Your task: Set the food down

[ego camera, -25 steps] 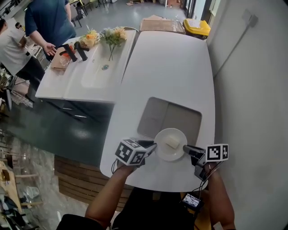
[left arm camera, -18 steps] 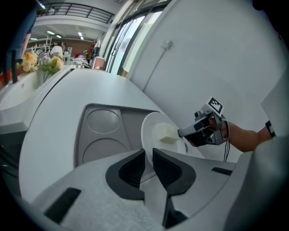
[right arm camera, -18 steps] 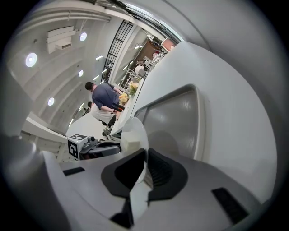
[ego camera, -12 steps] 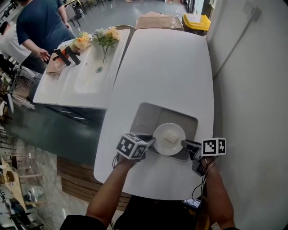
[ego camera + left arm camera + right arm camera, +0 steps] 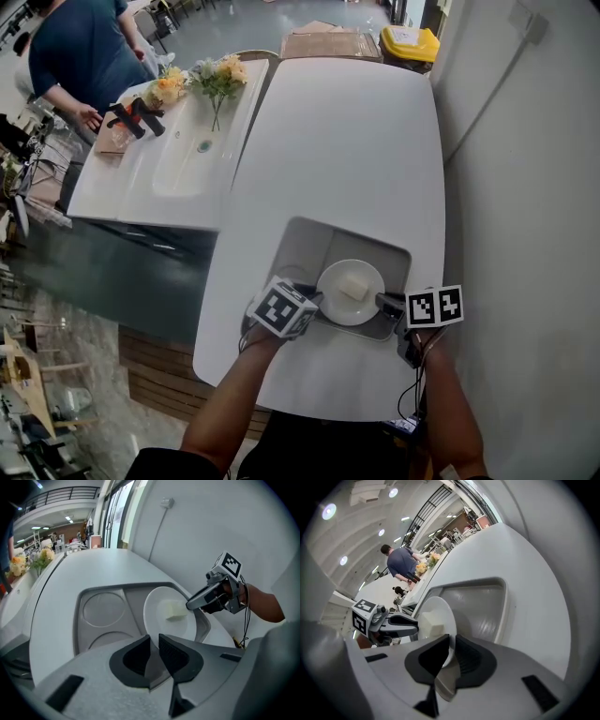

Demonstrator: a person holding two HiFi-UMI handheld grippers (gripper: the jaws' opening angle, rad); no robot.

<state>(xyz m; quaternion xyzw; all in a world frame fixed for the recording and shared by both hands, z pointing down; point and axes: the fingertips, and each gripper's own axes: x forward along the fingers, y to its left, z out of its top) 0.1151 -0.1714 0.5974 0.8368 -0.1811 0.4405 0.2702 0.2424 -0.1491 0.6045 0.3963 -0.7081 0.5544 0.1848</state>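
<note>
A white plate [image 5: 351, 292] with a pale block of food [image 5: 353, 287] on it hangs over the near right part of a grey compartment tray [image 5: 302, 246] on the white table [image 5: 347, 141]. My left gripper [image 5: 316, 301] is shut on the plate's left rim and my right gripper [image 5: 380, 301] on its right rim. In the left gripper view the jaws [image 5: 154, 651] pinch the plate [image 5: 161, 620], beyond the food [image 5: 176, 610] shows the right gripper [image 5: 213, 597]. In the right gripper view the jaws [image 5: 452, 651] clamp the plate's rim [image 5: 438, 616].
The tray [image 5: 104, 609] has round recesses on its left side. A wall [image 5: 525, 187] runs close along the table's right. At far left a white counter [image 5: 178, 150] bears flowers [image 5: 217, 77]; a person in blue [image 5: 80, 56] stands there. A yellow bin [image 5: 409, 43] sits beyond.
Both grippers have carried the plate forward from the bare table at the tray's near edge to over the tray. The grips have not changed.
</note>
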